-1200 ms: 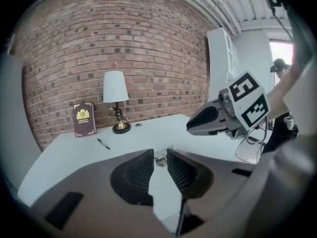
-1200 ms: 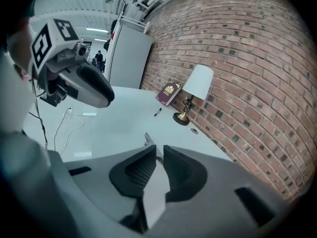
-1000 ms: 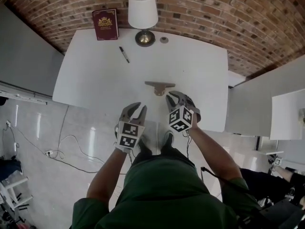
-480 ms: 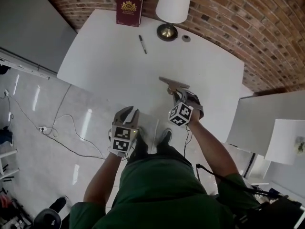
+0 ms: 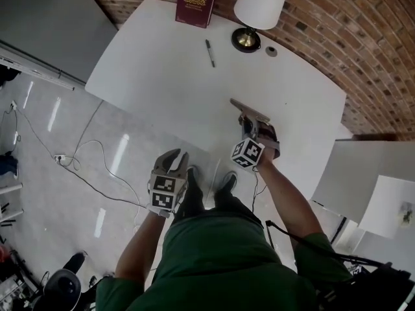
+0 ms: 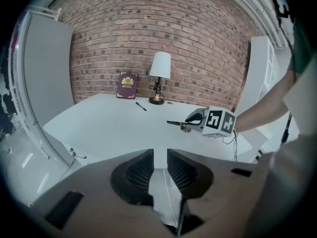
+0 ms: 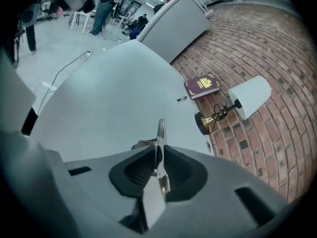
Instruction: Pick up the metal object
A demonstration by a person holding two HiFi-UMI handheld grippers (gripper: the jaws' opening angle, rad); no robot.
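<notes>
Your right gripper [image 5: 249, 123] hides the near end of the metal object [image 5: 248, 109], and you cannot tell whether it touches the tabletop [image 5: 181, 63]. It is a thin, flat, silvery strip with a brassy fitting. The right jaws clamp it edge-on, and in the right gripper view it juts toward 12 o'clock. Your left gripper [image 5: 174, 164], at 8 o'clock from the right one, has slightly parted, empty jaws.
</notes>
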